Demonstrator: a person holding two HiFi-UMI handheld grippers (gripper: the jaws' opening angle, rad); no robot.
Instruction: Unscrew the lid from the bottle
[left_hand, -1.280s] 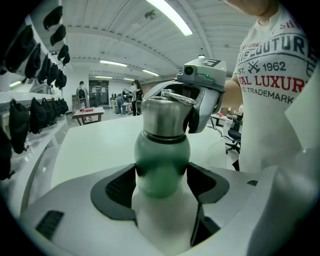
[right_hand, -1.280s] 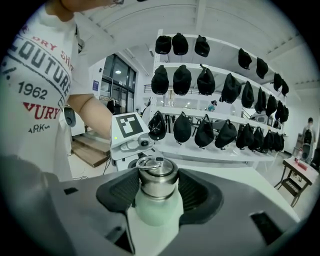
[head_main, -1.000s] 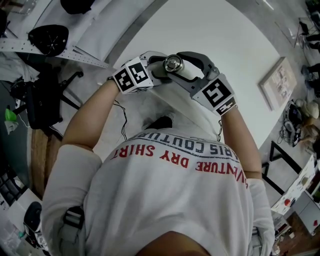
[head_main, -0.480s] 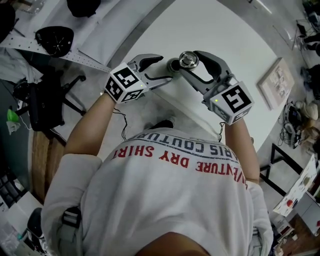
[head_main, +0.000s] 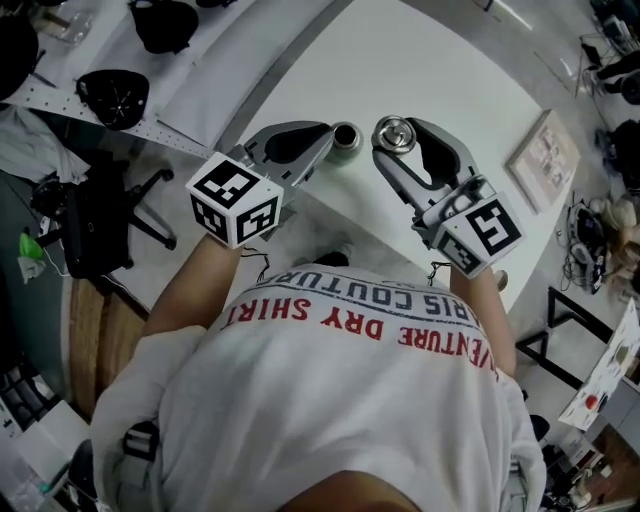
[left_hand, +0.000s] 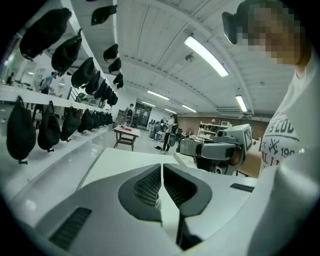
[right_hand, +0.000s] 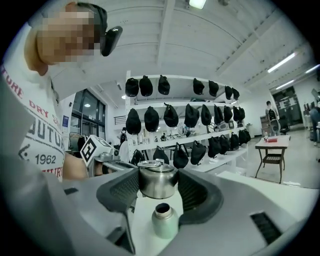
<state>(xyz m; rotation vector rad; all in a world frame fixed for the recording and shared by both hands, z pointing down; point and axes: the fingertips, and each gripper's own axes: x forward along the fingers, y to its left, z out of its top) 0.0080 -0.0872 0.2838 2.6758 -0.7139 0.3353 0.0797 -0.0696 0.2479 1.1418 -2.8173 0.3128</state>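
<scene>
Head view: the open bottle (head_main: 346, 135) stands on the white counter (head_main: 450, 70), just beside the left gripper (head_main: 322, 137). The right gripper (head_main: 393, 136) clamps the steel lid (head_main: 392, 129), clear of the bottle.

Left gripper view: only here do its jaws show plainly. They have just closed and are pressed together with nothing between them.

Right gripper view: the lid is pinched between both pads, and the bottle's bare neck shows below it, apart.

A white table (head_main: 450, 90) stands in the middle of a big, bright room. Beyond it, wall shelves (right_hand: 175, 145) carry rows of black caps (right_hand: 170, 116). A black office chair (head_main: 100, 215) stands left of the table, and a framed board (head_main: 545, 160) lies just off its right edge. Long ceiling lights (left_hand: 205, 55) glow above the table.
</scene>
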